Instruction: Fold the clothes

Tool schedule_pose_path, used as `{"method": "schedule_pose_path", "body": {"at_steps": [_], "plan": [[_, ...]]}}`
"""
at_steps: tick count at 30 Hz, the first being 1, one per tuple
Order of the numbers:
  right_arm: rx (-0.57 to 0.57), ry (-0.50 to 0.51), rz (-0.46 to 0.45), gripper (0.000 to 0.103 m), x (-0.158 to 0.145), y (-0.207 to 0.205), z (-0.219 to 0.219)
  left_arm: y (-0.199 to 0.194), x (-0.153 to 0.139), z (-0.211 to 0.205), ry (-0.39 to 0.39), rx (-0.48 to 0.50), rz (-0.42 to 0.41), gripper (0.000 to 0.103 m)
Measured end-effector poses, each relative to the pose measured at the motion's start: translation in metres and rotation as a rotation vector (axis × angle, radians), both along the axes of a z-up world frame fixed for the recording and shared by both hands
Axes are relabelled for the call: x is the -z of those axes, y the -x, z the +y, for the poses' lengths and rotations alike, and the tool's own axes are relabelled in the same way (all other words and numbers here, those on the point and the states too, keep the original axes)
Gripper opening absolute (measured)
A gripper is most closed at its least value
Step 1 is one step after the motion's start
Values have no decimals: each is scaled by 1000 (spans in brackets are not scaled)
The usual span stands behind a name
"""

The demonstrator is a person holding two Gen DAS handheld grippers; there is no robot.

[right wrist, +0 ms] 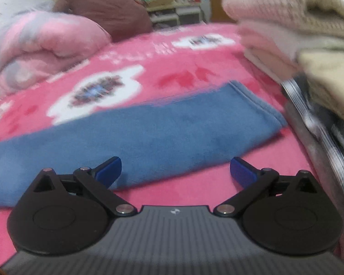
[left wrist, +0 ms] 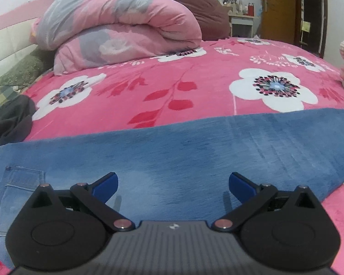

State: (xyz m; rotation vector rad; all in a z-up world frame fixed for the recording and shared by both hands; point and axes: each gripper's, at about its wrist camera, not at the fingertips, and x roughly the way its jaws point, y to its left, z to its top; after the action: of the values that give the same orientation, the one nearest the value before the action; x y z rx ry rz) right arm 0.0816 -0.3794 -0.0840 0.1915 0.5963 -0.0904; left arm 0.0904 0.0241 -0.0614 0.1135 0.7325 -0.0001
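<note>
Nearest the left wrist lens: left gripper (left wrist: 173,186), jaws spread wide and empty, poised low over the jeans (left wrist: 195,155); nearest the right wrist lens: right gripper (right wrist: 175,171), jaws likewise spread and holding nothing, just short of the leg end (right wrist: 252,114) of the same garment, that view smeared by motion.

Jeans laid flat and lengthwise across the pink floral bed cover (left wrist: 172,87), seemingly already doubled leg on leg; back pocket (left wrist: 16,188) and waist toward the left, hem toward the right; beside the hem, a stack of folded clothes (right wrist: 298,29); farther up the bed, a rolled quilt (left wrist: 121,27).

Handling, by judgement: denim, so heavier and stiffer than a shirt, yet limp enough to sag between two holds; napped surface, unlikely to slip from the pads; nothing fragile. Thick at seams, waistband and hem, so best pinched there, through both layers at once, where the cloth resists stretching. Likely holds: waistband edge for the left, hem corner for the right; soft bedding beneath may yield and let the lower pad slide under the edge; risk of catching only the top layer, or the cover with it.
</note>
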Motion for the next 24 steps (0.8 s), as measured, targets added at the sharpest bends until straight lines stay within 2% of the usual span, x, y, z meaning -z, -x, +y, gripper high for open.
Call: {"method": "schedule_pose_path", "body": {"at_steps": [4, 10, 11, 14, 24], "plan": [[-92, 54, -61, 101, -16, -7, 33, -8, 12, -8, 6, -10, 43, 103], [-193, 90, 35, 102, 18, -31, 64, -9, 22, -7, 30, -39, 37, 103], [-192, 99, 9, 102, 22, -28, 65, -9, 22, -7, 30, -39, 37, 103], [-190, 74, 15, 102, 18, -29, 62, -8, 22, -7, 28, -42, 34, 103], [-191, 81, 12, 102, 20, -29, 63, -7, 21, -8, 28, -49, 37, 103]]}}
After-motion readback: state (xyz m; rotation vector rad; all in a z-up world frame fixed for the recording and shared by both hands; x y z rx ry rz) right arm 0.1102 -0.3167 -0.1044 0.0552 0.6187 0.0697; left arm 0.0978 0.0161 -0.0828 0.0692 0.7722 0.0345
